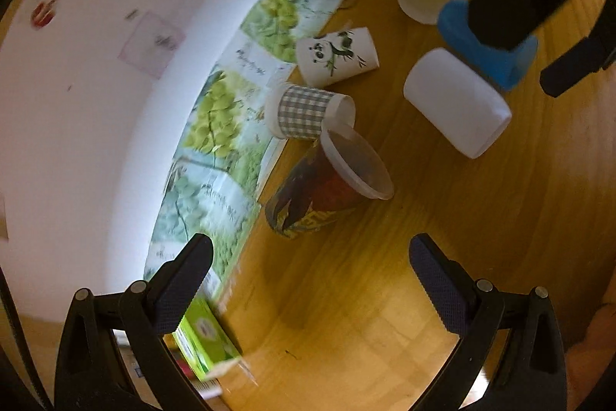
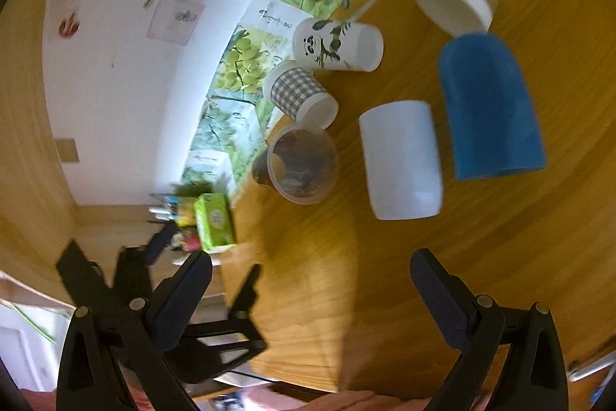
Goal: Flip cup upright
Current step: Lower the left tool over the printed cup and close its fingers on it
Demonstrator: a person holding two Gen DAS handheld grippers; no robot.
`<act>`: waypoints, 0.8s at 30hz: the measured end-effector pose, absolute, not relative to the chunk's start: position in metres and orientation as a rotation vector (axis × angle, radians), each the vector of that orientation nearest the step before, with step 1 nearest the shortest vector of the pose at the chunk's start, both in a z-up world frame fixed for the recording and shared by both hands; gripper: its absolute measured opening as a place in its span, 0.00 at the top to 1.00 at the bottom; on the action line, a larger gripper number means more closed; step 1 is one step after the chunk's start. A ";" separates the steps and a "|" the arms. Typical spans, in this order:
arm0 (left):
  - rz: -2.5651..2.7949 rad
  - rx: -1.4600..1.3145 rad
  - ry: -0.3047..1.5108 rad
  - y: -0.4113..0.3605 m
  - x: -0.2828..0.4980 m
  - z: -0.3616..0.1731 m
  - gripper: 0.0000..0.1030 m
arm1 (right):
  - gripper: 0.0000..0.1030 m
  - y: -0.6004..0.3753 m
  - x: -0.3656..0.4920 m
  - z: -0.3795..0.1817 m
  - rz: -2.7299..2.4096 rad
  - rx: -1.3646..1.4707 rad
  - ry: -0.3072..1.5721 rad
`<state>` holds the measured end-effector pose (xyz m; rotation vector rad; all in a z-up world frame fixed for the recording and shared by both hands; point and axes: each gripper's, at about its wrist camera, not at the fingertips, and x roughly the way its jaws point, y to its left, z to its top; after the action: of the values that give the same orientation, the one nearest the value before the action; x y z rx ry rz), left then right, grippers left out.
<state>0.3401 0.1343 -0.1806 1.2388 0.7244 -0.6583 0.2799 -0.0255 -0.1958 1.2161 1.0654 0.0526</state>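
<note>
A blue cup (image 2: 491,106) is lying by a plain white cup (image 2: 402,160); gingham-checked cup (image 2: 298,95) and panda-printed cup (image 2: 338,43) are showing grey and green.

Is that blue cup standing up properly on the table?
No, the blue cup lies on its side on the wooden table, next to the white cup, which is also tipped over.
</note>
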 end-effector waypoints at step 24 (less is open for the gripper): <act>-0.824 1.545 0.625 0.123 0.370 -0.271 0.01 | 0.00 -0.029 0.273 -0.240 0.027 1.476 0.981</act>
<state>0.3704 0.1225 -0.2712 1.5450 0.6253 -0.8236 0.2732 -0.0294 -0.2401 1.4762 0.9807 0.0266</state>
